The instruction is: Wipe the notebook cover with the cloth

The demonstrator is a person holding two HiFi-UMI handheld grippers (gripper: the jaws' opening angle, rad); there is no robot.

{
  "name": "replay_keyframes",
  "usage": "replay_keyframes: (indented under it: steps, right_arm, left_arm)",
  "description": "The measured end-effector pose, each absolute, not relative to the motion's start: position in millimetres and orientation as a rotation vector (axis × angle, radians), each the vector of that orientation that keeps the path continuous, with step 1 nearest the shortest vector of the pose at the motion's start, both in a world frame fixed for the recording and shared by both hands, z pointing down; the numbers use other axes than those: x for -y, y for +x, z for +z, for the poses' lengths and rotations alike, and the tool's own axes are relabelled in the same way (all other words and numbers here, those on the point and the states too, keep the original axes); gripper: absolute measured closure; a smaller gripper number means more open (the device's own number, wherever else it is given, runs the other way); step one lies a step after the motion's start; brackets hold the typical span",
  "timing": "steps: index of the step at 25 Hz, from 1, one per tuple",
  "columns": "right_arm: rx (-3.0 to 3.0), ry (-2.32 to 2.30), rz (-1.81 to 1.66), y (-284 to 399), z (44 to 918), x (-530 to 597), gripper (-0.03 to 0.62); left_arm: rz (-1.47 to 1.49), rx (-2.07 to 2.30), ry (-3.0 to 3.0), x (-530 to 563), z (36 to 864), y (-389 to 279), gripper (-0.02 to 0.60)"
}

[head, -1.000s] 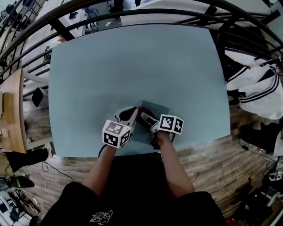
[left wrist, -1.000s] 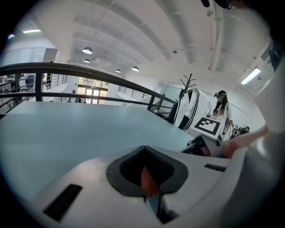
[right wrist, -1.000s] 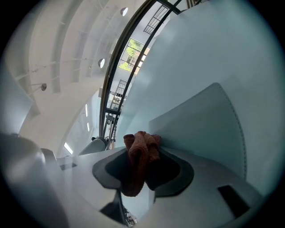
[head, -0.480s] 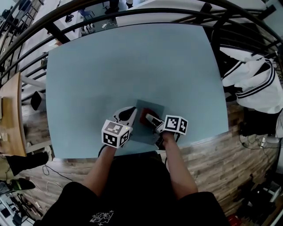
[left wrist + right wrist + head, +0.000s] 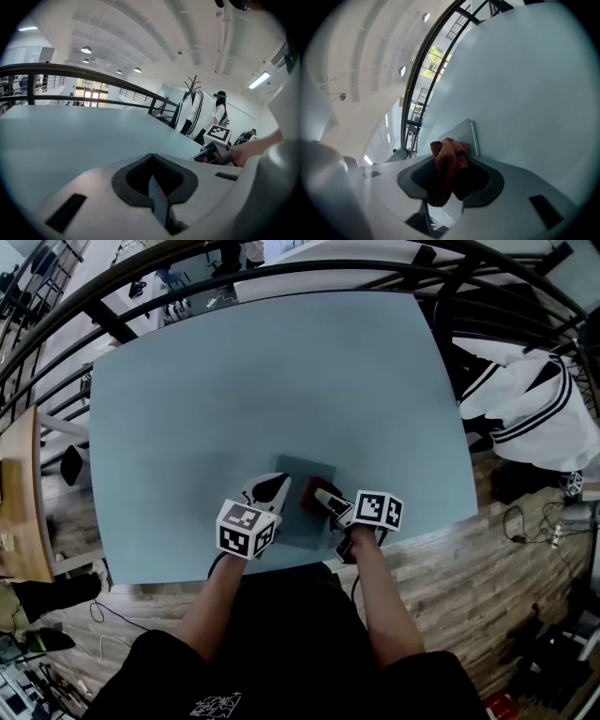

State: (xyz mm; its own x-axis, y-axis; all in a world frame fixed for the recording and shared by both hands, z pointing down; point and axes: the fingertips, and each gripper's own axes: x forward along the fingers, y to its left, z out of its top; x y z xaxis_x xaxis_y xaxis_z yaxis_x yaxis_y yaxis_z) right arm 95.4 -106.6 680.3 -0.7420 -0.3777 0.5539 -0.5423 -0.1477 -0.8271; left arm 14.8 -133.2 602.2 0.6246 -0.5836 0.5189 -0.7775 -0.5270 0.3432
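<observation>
A grey-blue notebook [image 5: 302,514] lies flat near the front edge of the pale blue table [image 5: 281,381]. My left gripper [image 5: 274,487] is at the notebook's left edge. In the left gripper view its jaws [image 5: 157,190] are shut on a thin grey sheet, the notebook's edge. My right gripper [image 5: 319,495] is over the notebook's right part, shut on a bunched red cloth [image 5: 311,491]. In the right gripper view the cloth [image 5: 447,164] sticks out between the jaws, with the notebook [image 5: 461,135] just beyond it.
A white jacket with black stripes [image 5: 530,418] hangs off the table's right side. A black railing [image 5: 281,273] curves round the far edge. A wooden desk [image 5: 19,493] stands at the left, and cables lie on the wood floor [image 5: 525,521].
The right gripper has drawn the red cloth across the notebook cover, toward its right and near side. The left gripper has stayed on the notebook's left edge. The head camera has shifted slightly.
</observation>
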Motion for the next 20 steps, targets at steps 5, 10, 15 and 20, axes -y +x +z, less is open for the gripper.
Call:
replay_keyframes:
  steps: [5, 10, 15, 20]
  right_arm:
    - [1.961, 1.083, 2.026, 110, 680, 102, 0.444]
    - [1.953, 1.098, 2.031, 123, 680, 99, 0.444]
    - [1.952, 1.124, 2.043, 136, 679, 96, 0.444]
    - [1.959, 1.152, 2.05, 144, 677, 93, 0.444]
  left_arm:
    - [0.472, 1.043, 2.302, 129, 602, 26, 0.574]
    - [0.48, 1.022, 2.312, 126, 602, 36, 0.574]
    - [0.483, 1.007, 2.319, 124, 602, 46, 0.574]
    - [0.48, 0.996, 2.329, 121, 603, 51, 0.574]
